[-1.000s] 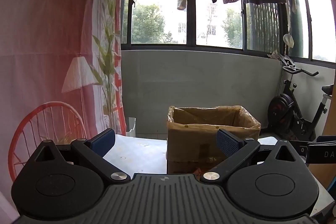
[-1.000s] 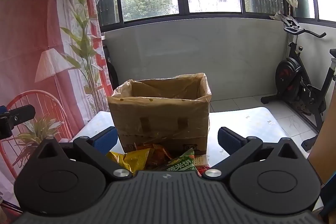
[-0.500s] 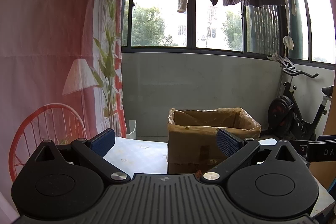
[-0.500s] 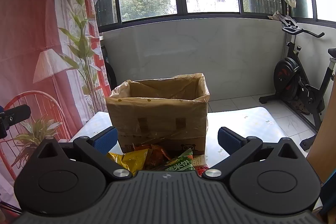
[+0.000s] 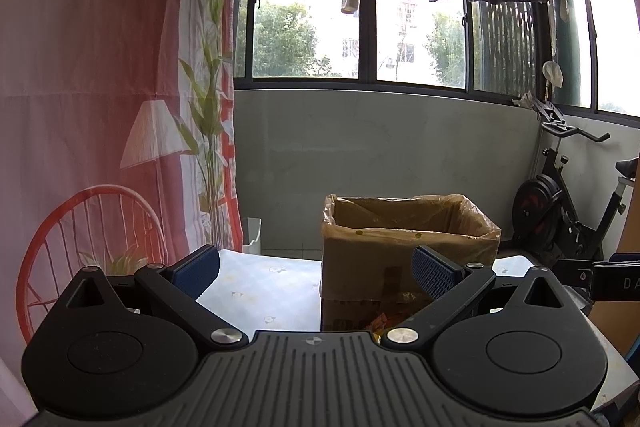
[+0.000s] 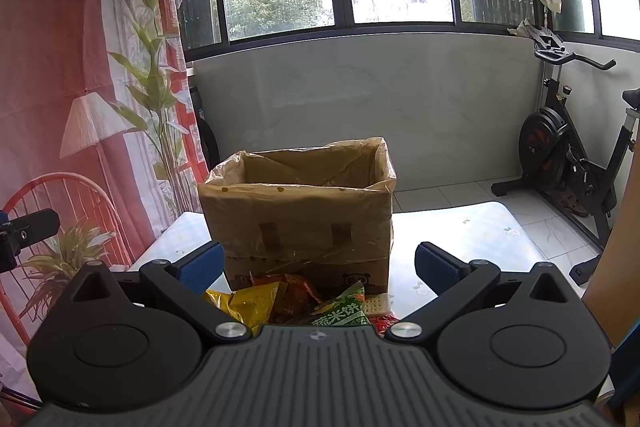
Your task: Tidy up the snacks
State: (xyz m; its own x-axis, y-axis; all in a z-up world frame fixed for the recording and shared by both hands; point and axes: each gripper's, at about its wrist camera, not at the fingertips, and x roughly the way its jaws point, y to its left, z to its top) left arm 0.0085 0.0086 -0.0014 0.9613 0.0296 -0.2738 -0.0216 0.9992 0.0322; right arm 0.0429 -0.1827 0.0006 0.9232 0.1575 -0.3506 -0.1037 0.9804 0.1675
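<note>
- Right now both my left hand-held gripper (image 5: pixel 316 269) and right hand-held gripper (image 6: pixel 318 267) are spread wide, holding nothing.
- Snack packets (image 6: pixel 288 303) look light, crinkly, slippery; I'd pinch a sealed edge.

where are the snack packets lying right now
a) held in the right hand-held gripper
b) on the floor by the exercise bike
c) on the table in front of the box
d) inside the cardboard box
c: the snack packets lie on the table against the near side of the cardboard box, and the right hand-held gripper is open above them, holding nothing.
</note>
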